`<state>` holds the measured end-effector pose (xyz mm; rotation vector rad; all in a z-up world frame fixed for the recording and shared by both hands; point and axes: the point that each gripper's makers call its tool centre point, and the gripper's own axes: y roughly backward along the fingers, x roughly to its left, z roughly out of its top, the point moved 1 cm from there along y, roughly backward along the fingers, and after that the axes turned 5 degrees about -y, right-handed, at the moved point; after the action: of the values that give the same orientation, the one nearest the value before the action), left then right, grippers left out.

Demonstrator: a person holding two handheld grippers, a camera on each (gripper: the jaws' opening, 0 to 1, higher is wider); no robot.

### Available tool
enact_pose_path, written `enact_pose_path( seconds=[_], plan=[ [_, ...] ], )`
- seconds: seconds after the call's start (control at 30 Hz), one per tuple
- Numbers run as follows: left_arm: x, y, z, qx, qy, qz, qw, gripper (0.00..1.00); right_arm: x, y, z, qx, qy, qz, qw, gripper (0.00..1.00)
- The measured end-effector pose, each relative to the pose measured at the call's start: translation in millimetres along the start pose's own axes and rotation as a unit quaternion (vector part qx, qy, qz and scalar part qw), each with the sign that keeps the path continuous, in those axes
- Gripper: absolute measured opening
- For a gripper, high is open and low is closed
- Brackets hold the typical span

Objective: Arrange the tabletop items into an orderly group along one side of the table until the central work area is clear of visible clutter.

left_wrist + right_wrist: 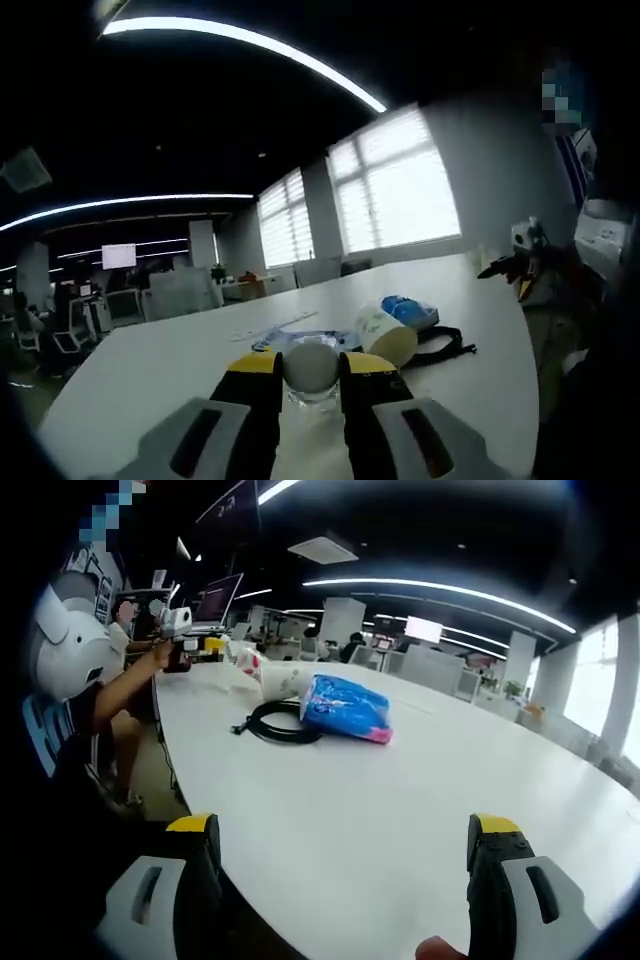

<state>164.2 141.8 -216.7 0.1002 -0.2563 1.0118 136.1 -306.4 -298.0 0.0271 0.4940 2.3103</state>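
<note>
The left gripper (pixel 313 385) has its 2 jaws pressed in against a small clear glass (pixel 313 375) with a pale rounded top, pinched right between the yellow tips and sitting low over the white table (pixel 150 370). Whether the glass is resting on the table or just lifted off it, I cannot tell.

Just beyond that claw and a little to its right lies a white cup (pixel 386 333) tipped on its side, its long axis running away and to the right, with a blue-and-white packet (pixel 408 311) behind it and a black cord (pixel 445 345) trailing off to the right of both. A flat blue-edged item (pixel 300 338) lies straight ahead of the jaws, partly hidden by the glass.

The right gripper (pixel 345 865) is spread wide with nothing between its jaws, hovering over bare tabletop. Ahead of it and slightly left, well apart, sit a blue plastic packet (pixel 345 708) and a coiled black cable (pixel 280 723) touching it.

That cluster looks the natural gathering place; the tipped cup stands closest in the path, so the glass wants setting down beside it without nudging it.
</note>
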Motion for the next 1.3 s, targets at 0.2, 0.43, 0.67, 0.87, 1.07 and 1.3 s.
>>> enact_pose_path(
  seconds=[0.2,0.43,0.67,0.87,1.07,1.3],
  plan=[
    [4.8,-7.4,18.1,-0.015,-0.002,0.000,0.9999,0.19,-0.2,2.1,2.6,-0.004,0.000,-0.001,1.0000,1.00],
    [11.8,-16.3,31.9,-0.021,-0.002,-0.001,0.9998,0.19,-1.7,3.7,3.0,-0.007,-0.002,-0.003,1.0000,1.00],
    [18.2,-23.5,43.8,-0.026,-0.007,-0.001,0.9996,0.19,-2.8,6.8,3.0,-0.012,-0.005,-0.005,0.9999,1.00],
    [27.3,-33.3,48.2,-0.015,-0.009,-0.007,0.9998,0.19,-3.2,7.9,2.9,-0.011,-0.005,-0.006,0.9999,1.00],
    [31.7,-47.7,50.0,-0.002,-0.006,-0.018,0.9998,0.19,-4.8,8.8,4.0,-0.012,-0.004,-0.007,0.9999,1.00],
    [34.6,-63.0,50.3,0.008,0.003,-0.030,0.9995,0.20,-4.3,8.2,2.5,-0.011,-0.006,-0.007,0.9999,1.00]
  ],
)
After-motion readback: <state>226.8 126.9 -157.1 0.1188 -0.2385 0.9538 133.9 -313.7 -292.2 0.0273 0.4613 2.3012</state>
